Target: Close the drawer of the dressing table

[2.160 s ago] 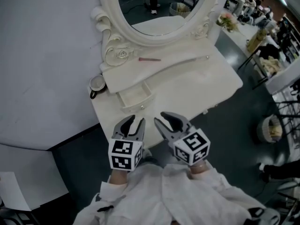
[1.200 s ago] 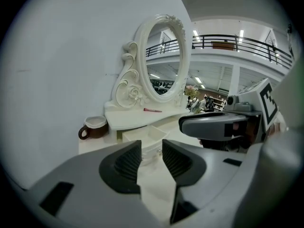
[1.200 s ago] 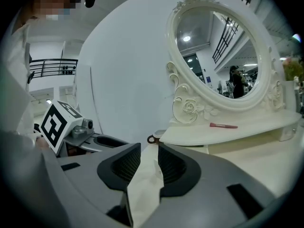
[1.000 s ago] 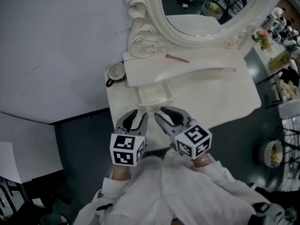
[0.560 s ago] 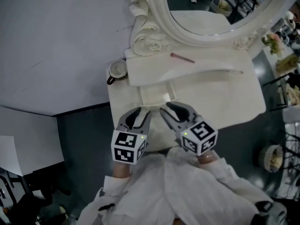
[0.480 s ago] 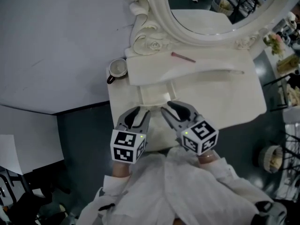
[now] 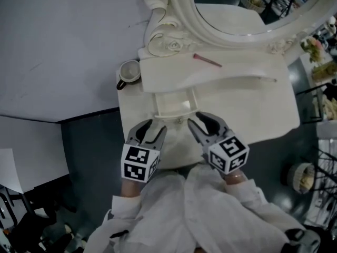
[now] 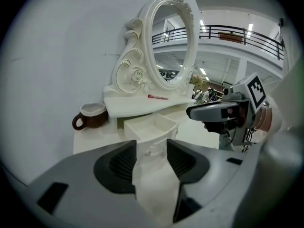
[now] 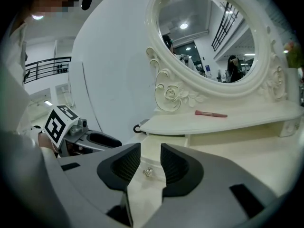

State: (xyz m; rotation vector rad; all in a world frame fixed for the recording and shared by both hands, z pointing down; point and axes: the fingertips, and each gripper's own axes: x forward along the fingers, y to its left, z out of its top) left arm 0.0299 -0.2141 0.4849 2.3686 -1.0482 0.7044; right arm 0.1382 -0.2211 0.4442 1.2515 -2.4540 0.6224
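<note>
White drawer [image 7: 171, 105] stood open by the bench's [image 7: 253, 109] left edge; left hand-held gripper [image 7: 155, 125] had just spread wider, empty; right hand-held gripper [image 7: 197, 119] half-parted, empty. Pushing looked imminent.

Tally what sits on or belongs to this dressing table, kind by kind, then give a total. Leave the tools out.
Mirror: 1
Drawer: 1, pulled open
Mug: 1
Pink stick: 1
Total: 4
</note>
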